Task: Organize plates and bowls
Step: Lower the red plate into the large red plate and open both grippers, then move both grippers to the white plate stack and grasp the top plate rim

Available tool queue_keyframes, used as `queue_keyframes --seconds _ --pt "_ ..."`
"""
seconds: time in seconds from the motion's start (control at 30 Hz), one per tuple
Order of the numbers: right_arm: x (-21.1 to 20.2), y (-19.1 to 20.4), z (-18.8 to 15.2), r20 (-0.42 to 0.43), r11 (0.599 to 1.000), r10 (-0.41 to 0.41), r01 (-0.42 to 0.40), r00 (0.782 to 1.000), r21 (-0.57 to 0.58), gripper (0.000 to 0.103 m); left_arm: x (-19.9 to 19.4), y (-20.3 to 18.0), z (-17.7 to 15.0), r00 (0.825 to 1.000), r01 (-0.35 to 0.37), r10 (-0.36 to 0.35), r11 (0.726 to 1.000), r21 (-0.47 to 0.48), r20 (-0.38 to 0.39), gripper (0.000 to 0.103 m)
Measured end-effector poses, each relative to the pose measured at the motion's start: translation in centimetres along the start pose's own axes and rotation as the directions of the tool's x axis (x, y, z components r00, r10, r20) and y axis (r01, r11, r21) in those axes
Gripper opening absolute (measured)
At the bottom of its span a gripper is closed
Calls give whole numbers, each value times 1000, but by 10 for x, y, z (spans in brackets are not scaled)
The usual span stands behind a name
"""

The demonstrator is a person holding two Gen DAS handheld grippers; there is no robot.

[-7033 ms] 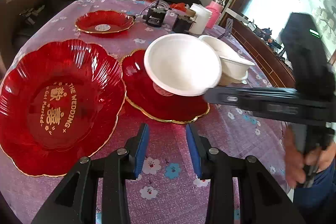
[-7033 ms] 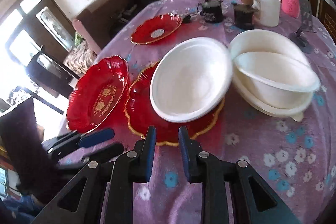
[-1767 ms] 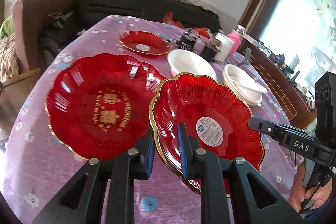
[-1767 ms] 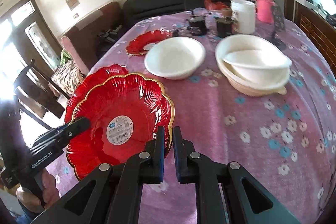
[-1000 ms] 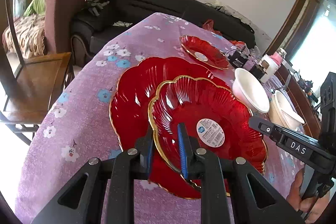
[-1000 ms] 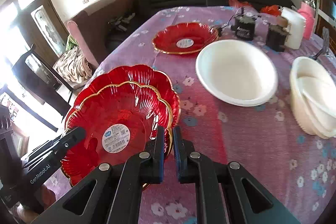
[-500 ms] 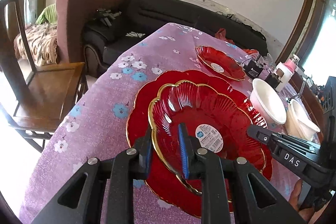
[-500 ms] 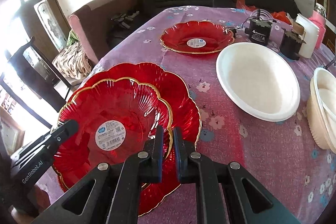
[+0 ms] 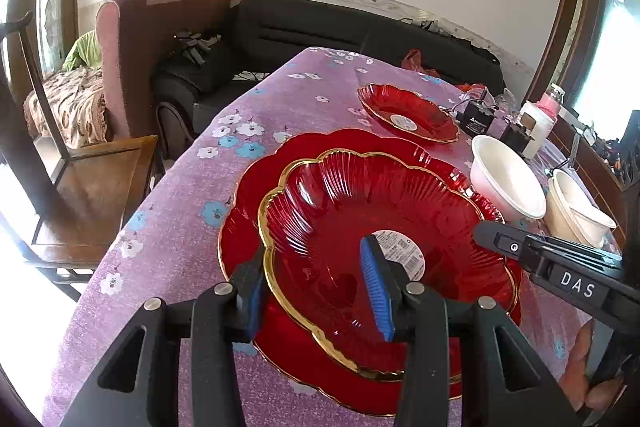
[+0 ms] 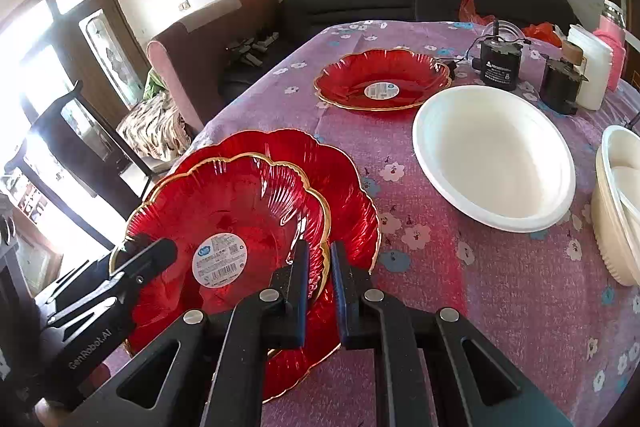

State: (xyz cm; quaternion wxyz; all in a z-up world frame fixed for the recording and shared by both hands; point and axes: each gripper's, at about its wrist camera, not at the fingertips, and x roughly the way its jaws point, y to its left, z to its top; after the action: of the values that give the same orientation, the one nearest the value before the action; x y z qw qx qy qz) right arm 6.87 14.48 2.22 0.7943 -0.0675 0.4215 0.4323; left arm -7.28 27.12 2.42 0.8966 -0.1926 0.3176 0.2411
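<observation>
One red plate [image 9: 360, 219] has been nested on the larger red plate [image 9: 244, 227] — left gripper [image 9: 316, 291] opening off its rim, right gripper [image 10: 320, 267] clamped on it; third plate [image 10: 384, 79] and white bowl [image 10: 492, 151] remain unstacked

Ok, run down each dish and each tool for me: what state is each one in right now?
Medium red plate: stacked inside the large one.
Large red plate: flat on the table, underneath.
Small red plate: alone, far side.
White bowl: upright, empty.
Cream bowls: nested.
Left tool: jaws opening, rim between them.
Right tool: shut on the medium red plate's rim.
</observation>
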Motion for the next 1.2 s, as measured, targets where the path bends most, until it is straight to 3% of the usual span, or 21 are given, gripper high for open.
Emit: queue_keyframes --seconds 0.1,0.37,0.57,0.73,0.83,1.03,1.2 --pt "-4 -2 1 7 1000 3 -3 1000 9 18 -1 0 0 1000 7 -7 1000 -4 5 43" --pt "-22 -11 7 42 998 42 -44 998 51 18 -3 -3 -2 1000 12 -12 1000 7 11 44" --pt "-70 -65 18 113 976 16 -40 993 214 18 -13 -3 0 998 30 -30 1000 1 46 44" --pt "-108 -122 4 156 939 -44 -12 987 343 18 -19 -8 4 998 7 -8 1000 18 66 48" --pt "-122 -145 -3 167 919 -60 -11 984 393 18 -16 -8 5 999 -15 14 1000 14 46 61" --pt "-152 -177 -15 216 892 -84 -23 973 452 18 -35 -8 11 998 -35 34 999 22 57 64" --pt "-182 -211 -23 244 864 -168 23 955 504 18 -65 -27 19 997 -13 9 998 55 72 64"
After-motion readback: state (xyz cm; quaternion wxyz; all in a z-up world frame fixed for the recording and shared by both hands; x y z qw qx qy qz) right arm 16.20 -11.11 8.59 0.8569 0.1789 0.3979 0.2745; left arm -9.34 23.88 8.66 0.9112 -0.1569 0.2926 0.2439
